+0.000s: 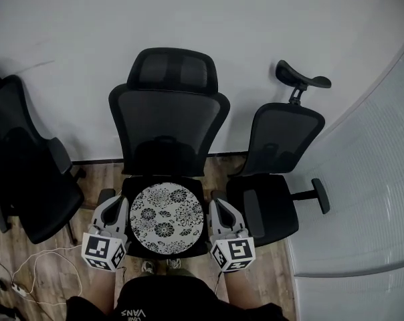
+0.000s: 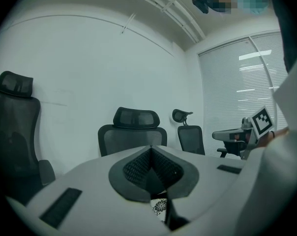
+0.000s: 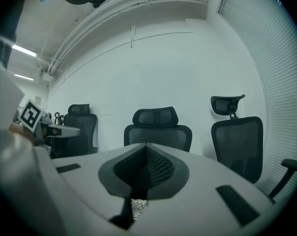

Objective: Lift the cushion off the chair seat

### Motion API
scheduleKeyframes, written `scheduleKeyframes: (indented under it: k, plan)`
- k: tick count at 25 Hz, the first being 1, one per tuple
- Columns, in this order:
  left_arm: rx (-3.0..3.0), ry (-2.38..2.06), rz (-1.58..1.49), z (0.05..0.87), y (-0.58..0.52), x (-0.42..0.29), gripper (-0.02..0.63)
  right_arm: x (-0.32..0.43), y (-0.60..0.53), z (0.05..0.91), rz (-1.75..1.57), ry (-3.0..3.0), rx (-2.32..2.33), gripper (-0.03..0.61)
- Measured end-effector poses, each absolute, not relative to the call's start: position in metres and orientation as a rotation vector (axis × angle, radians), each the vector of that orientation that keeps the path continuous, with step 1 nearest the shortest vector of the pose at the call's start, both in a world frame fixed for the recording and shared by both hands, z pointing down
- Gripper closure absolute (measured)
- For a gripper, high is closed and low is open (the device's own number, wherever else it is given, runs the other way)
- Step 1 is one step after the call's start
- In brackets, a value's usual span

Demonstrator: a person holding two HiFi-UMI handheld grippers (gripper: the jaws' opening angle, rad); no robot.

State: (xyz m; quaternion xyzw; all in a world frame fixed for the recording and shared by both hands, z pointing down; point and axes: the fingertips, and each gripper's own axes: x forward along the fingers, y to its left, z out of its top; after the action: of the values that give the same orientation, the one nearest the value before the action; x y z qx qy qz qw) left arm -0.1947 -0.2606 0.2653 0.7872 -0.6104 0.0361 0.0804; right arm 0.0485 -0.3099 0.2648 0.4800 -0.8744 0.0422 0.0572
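— Two grippers, one on each side of the cushion?

— Yes. The left gripper [image 1: 119, 207] is at the left edge of the round cushion [image 1: 166, 218] and the right gripper [image 1: 216, 207] is at its right edge. Both point away from the person, toward the backrest.

— Are the jaws apart?

— No. In each gripper view the jaws are pressed together, and a bit of the cushion's flowered cover shows pinched low down between them. So each gripper is clamped on the cushion's rim.

— Where is the cushion, then?

— In the head view it lies flat over the seat [image 1: 196, 183] of the middle chair [image 1: 168, 122] and covers most of it. Black seat shows at the back corners and along the sides. From straight above I cannot tell whether it touches the seat or hangs clear of it.

— What does it look like?

— A white circle with dark flower patterns.

— And around the chair?

— A second black chair [image 1: 282, 152] stands just to the right, its headrest raised on a stalk. A third [image 1: 31, 179] stands to the left, turned partly away. All three are close to a white wall [image 1: 255, 25], and pale blinds [image 1: 362, 206] run down the right side. The floor [image 1: 55, 273] is wood plank, with a white cable [image 1: 55, 247] looping across it at lower left. The person's shoes [image 1: 158, 266] show just below the cushion's near edge.
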Motion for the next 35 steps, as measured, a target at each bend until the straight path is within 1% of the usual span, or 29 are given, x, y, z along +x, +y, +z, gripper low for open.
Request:
scheduleKeyframes:
  k: [14,26,35]
  plan:
    - [2.289,-1.901,0.1,0.271,-0.275,-0.176,0.603,0.063,-0.338,0.271,0.131,-2.695,1.372,0.561]
    - [2.315,-1.863,0.126,0.267,-0.293,-0.194,0.603,0.046,-0.347,0.272,0.158,-2.673,1.405,0.561]
    - [2.307,-1.815,0.153,0.284,-0.3,-0.196,0.603,0.045,-0.352,0.285,0.183,-2.637,1.413,0.561]
